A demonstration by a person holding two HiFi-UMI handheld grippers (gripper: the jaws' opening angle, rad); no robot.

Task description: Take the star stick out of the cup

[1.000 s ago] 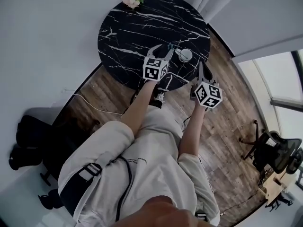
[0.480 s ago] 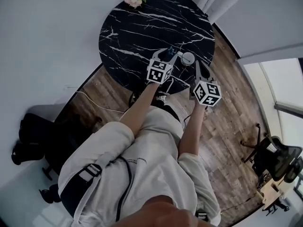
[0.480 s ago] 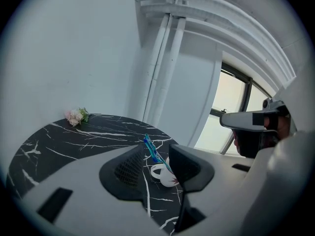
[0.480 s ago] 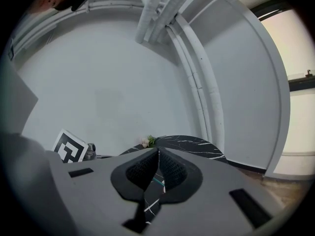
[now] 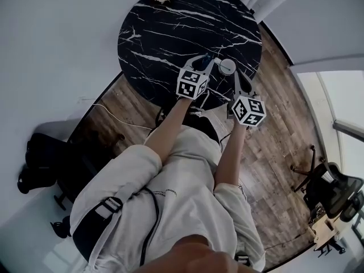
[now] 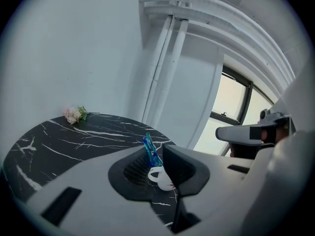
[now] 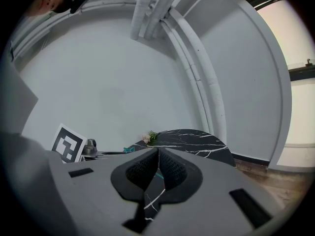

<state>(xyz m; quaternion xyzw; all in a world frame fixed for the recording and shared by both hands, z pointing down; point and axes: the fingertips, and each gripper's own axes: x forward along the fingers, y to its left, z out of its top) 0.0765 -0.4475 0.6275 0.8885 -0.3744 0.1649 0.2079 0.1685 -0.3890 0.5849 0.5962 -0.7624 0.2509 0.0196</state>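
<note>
Blue star stick (image 6: 148, 149) in white cup (image 6: 160, 177), round marbled black table (image 6: 64, 141)

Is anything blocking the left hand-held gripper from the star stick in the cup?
Nothing visible does. The star stick stands in the white cup, right in the gap between the jaws of the left hand-held gripper, which have just been closing; they do not press it yet. The right hand-held gripper, jaws together, is off to one side.
</note>
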